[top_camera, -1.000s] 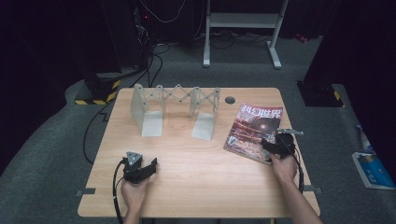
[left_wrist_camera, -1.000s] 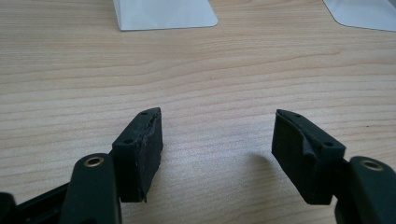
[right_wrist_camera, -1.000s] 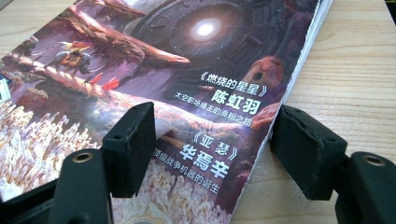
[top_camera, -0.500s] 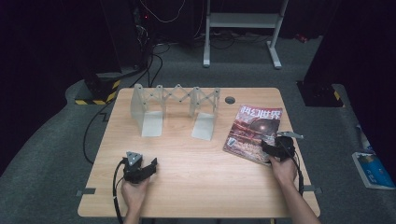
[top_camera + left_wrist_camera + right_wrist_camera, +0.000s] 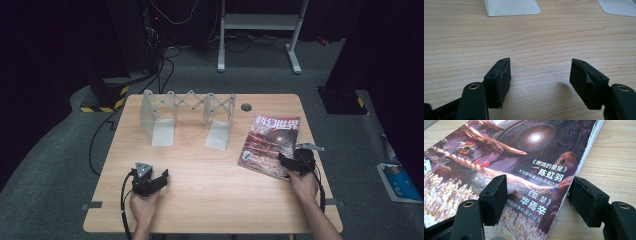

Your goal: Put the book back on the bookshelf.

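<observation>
At the left of the pale wooden bench (image 5: 210, 200), the left gripper (image 5: 150, 183) rests low near the front edge with its jaws spread wide on nothing, bare wood between them in the left gripper view. It has no part in this step and is best kept parked there, well apart from the work.

Toward the back stands the clear plastic accordion-style book rack (image 5: 186, 120), its two upright plates open and free, which looks like the likely home for the reading matter.

To the right lies the glossy magazine with a dark purple fantasy cover (image 5: 271, 142), flat on the bench and tilted, near the right edge. The right gripper (image 5: 292, 162) sits at its near corner, jaws wide, one pad over the cover and the other just outside the page edge (image 5: 584, 157).

To do the grasp well, I would judge that the outer jaw should slip under the edge so both pads pinch the full thickness near the spine side, not just the cover. Close firmly and lift slowly, since a thin magazine will likely droop and slide.
</observation>
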Demonstrator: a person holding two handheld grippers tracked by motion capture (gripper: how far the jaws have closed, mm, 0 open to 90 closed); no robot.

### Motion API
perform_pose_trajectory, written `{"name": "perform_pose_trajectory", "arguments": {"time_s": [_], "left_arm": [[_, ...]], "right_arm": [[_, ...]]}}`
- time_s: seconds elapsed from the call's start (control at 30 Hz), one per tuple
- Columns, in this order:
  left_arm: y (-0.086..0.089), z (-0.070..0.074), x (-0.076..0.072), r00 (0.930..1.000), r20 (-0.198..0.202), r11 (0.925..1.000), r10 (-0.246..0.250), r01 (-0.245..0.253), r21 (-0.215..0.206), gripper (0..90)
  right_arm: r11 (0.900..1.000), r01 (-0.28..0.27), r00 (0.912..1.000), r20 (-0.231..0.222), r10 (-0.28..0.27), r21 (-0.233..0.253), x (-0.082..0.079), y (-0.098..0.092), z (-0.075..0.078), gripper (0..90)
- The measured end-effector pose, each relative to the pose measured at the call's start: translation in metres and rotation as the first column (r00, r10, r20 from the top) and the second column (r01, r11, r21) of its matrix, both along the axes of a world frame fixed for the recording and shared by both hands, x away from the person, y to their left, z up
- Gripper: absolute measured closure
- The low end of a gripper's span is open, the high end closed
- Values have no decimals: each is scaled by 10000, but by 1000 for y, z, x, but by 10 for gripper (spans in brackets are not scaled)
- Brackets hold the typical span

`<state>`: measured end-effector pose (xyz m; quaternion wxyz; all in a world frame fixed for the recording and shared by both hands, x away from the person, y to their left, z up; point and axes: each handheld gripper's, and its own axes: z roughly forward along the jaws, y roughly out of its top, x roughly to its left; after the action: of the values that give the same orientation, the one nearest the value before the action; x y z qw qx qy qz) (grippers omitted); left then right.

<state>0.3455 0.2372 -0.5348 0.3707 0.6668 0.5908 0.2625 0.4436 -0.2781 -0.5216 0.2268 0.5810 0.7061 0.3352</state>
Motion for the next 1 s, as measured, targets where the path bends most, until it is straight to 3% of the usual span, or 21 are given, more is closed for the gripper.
{"name": "perform_pose_trajectory", "arguments": {"time_s": [0.57, 1.0], "left_arm": [[0, 0, 0, 10000, -6, 10000, -50, 50, -51, 333], [0, 3, -1, 9995, -138, 9995, -267, 265, -156, 366]], "right_arm": [[9983, -559, 9983, 160, 562, -180, -18, 2, -1, 315], [9976, -658, 9976, 189, 661, -194, -24, 3, -1, 315]]}}
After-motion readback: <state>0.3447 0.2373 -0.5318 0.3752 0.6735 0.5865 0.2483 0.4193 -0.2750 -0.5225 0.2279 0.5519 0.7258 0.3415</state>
